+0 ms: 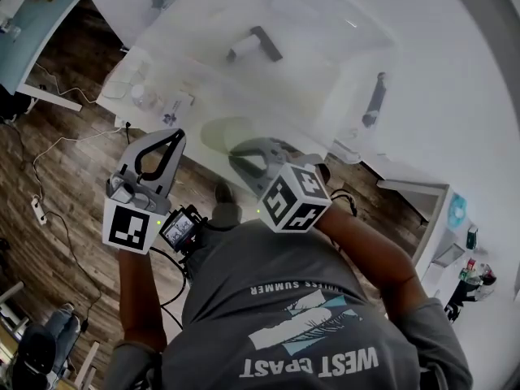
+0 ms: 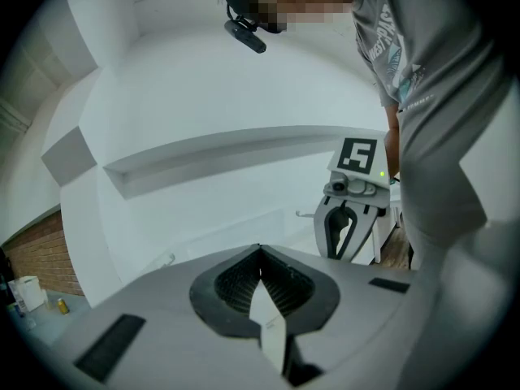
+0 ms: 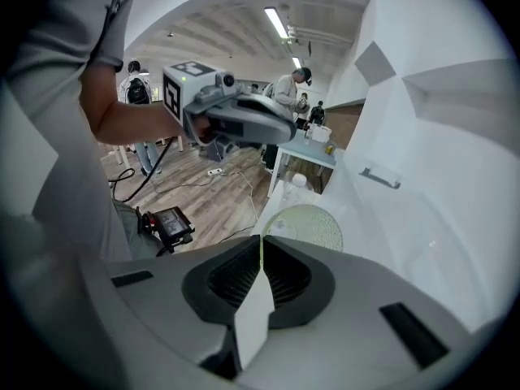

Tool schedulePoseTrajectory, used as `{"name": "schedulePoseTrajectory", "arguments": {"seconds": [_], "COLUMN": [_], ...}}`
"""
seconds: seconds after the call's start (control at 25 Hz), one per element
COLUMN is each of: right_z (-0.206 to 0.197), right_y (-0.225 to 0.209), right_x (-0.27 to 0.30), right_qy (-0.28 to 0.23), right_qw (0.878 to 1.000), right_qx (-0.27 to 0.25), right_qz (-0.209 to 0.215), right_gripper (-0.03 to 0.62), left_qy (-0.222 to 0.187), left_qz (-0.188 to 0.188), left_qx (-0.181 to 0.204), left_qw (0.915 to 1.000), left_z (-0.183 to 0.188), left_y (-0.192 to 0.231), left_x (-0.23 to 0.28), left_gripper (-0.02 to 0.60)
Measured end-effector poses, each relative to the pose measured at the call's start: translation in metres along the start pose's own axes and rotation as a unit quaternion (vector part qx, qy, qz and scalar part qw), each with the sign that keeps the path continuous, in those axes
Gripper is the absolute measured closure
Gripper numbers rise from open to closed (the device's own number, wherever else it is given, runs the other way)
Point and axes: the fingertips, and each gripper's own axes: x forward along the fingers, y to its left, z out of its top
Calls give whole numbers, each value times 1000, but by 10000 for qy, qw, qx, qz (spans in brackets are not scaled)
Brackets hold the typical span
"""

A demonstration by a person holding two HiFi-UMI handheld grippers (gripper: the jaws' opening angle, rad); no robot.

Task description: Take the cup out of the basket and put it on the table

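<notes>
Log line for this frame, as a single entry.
stage: pre-grasp | left gripper: shut, empty | right gripper: shut, empty, pointing at pale green round object | surface: white table

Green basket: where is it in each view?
Head view: green basket left of centre, at the white table's near edge, just beyond the right gripper.
Left gripper view: not in it.
Right gripper view: basket at centre, just above the jaws.
Shared landmark: the person's grey shirt.
</notes>
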Motion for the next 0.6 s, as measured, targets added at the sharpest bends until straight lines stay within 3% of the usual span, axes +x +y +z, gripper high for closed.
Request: {"name": "schedulePoseTrajectory", "arguments": {"seconds": [0.6], "right_z": [-110], "right_y": [30], "right_x": [87], "right_qy": [1183], "right_qw": [9901], "right_qx": [245], "right_qz": [719], "right_gripper": [569], "left_qy": [147], "left_qz": [19], "left_qx": [-210], "left_qw": [9997], "left_z": [-24], "left_y": [-15], "left_x": [-2], "left_gripper": [572]}}
